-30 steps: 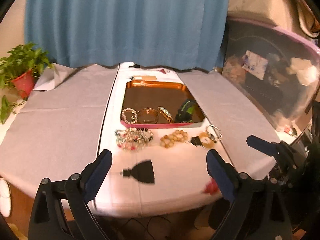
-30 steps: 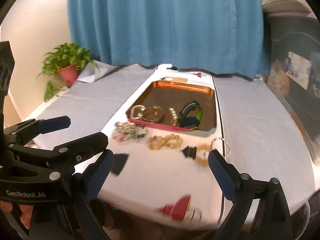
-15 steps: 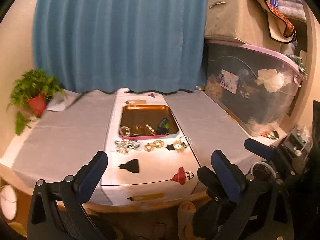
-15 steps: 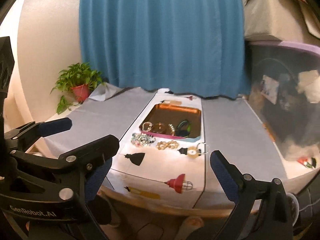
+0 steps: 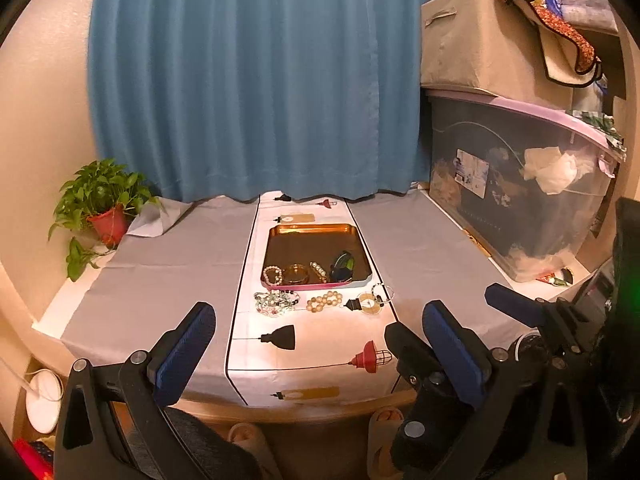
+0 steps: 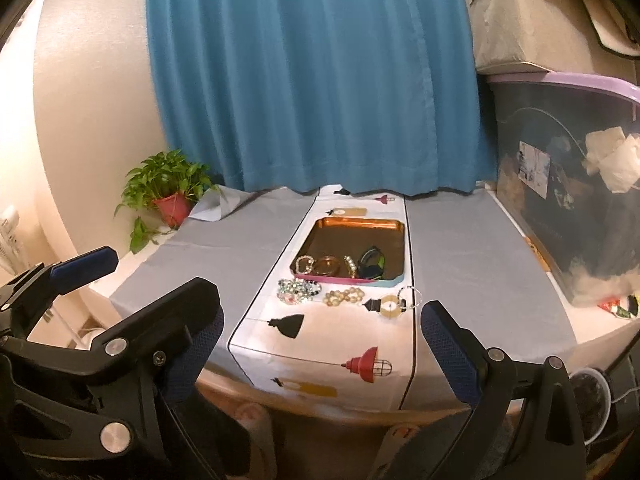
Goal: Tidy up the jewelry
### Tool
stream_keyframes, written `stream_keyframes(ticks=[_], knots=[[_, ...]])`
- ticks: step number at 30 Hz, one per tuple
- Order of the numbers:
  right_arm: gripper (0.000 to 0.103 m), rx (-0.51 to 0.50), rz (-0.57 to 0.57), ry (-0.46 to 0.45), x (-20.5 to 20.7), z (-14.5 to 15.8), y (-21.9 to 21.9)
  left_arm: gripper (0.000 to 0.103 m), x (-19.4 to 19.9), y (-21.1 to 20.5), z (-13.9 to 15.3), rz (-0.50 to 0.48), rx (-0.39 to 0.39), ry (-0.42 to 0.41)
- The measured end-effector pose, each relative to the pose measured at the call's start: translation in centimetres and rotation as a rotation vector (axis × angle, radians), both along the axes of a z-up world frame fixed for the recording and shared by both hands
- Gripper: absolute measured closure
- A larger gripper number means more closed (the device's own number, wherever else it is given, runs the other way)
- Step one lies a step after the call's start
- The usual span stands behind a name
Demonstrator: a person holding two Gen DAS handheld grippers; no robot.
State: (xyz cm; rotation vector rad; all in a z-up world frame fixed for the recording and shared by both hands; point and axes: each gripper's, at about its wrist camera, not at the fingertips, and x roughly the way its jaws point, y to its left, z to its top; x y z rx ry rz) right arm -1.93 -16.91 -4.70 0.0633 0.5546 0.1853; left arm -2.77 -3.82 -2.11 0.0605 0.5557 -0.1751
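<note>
The copper-coloured rectangular metal tray sits mid-counter on the white printed runner. It holds four pieces in a row along its near wall: a pale bead bracelet, an amber bangle, a crystal-link bracelet and a black-and-green band. Three pieces lie just outside that wall on the runner: a tangled multicolour bead strand, a tan wooden-bead bracelet and a thin silver ring bracelet.

My left claw and right claw are both spread wide and hold nothing. Both hang off the near counter edge, well apart from the jewelry.

Step in hand, as I judge it: transfer is partly complete. The next move calls for reaching forward, lowering one claw over a loose piece, and closing on it lightly.
</note>
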Motion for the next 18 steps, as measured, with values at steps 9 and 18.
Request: stream_keyframes(ticks=[9,18], knots=[[0.003,0.037,0.014,0.037,3.3,-1.0,-0.8,0.000,3.6,-0.9,-1.1,-0.040,-0.006,0.017],[0.003,-0.023,-0.004,0.067,8.0,-5.1,-0.6,0.000,8.4,-0.5,-6.0,-0.066,-0.046,0.079]])
